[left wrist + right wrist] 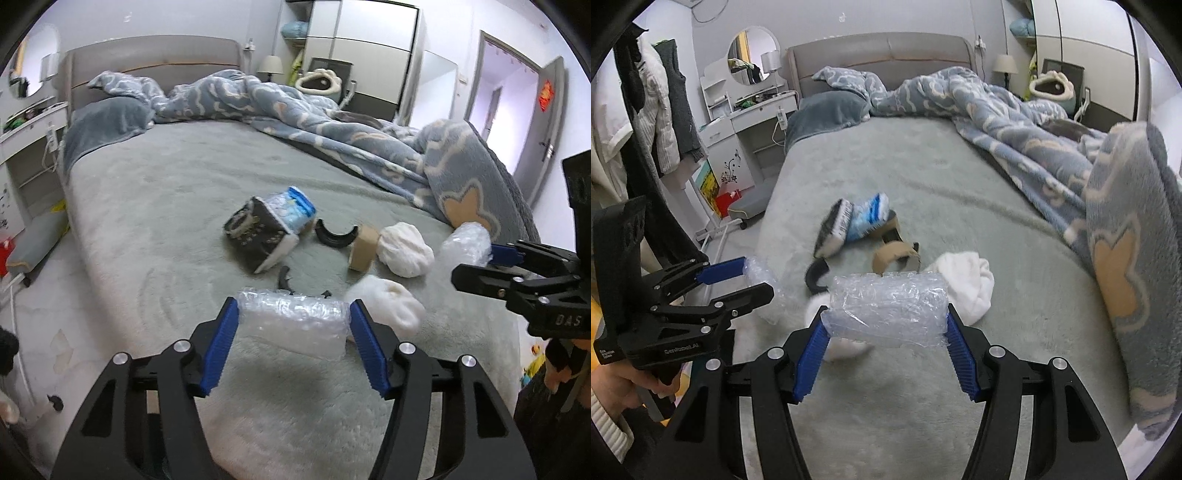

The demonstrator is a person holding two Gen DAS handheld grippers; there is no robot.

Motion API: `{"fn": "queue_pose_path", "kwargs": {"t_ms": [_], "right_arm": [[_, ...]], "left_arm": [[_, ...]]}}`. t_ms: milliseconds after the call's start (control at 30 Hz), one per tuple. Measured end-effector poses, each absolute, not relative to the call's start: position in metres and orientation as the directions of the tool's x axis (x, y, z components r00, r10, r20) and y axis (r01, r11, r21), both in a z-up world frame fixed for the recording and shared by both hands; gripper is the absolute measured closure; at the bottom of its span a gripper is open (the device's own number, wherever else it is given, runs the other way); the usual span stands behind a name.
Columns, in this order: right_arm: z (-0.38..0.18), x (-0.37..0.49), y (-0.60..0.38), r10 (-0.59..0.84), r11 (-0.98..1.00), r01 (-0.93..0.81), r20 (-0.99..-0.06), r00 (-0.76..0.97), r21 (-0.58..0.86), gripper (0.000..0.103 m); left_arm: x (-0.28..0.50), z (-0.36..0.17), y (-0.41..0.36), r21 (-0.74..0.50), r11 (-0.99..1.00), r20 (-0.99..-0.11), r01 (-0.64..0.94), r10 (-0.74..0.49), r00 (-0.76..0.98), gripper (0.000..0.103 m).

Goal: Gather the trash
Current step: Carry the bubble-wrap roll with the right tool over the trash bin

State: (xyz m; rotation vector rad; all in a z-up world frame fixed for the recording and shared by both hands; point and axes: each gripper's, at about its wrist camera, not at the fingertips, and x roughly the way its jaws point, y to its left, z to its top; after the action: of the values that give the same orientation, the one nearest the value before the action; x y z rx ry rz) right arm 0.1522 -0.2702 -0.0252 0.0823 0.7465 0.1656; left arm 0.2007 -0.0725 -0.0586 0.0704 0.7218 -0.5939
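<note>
My left gripper (293, 314) is shut on a roll of bubble wrap (295, 319), held above the grey bed (155, 206). My right gripper (886, 314) is shut on a second bubble wrap roll (888, 306); it also shows at the right of the left wrist view (467, 242). On the bed lie a dark snack bag (255, 234), a blue-white packet (293, 210), a cardboard tube (364, 247), black curved plastic pieces (334, 236) and white crumpled tissues (404, 249).
A rumpled blue blanket (332, 122) covers the bed's far and right side. A white dresser with round mirror (750, 85) and hanging clothes (661, 110) stand left. A wardrobe (362, 48) and open door (546, 122) stand at the right.
</note>
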Motion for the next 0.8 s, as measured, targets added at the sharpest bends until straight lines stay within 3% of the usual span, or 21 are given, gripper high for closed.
{"fn": "queue_pose_path", "kwargs": {"t_ms": [400, 800], "right_arm": [[-0.007, 0.149, -0.236, 0.246, 0.969, -0.191, -0.639, 0.728, 0.155, 0.041], [-0.009, 0.155, -0.184, 0.342, 0.938, -0.287, -0.649, 0.68, 0.194, 0.041]], "left_arm": [[0.191, -0.058, -0.03, -0.122, 0.91, -0.666, 0.396, -0.371, 0.647, 0.039], [0.196, -0.097, 0.039, -0.111, 0.982, -0.774, 0.155, -0.183, 0.606, 0.039]]}}
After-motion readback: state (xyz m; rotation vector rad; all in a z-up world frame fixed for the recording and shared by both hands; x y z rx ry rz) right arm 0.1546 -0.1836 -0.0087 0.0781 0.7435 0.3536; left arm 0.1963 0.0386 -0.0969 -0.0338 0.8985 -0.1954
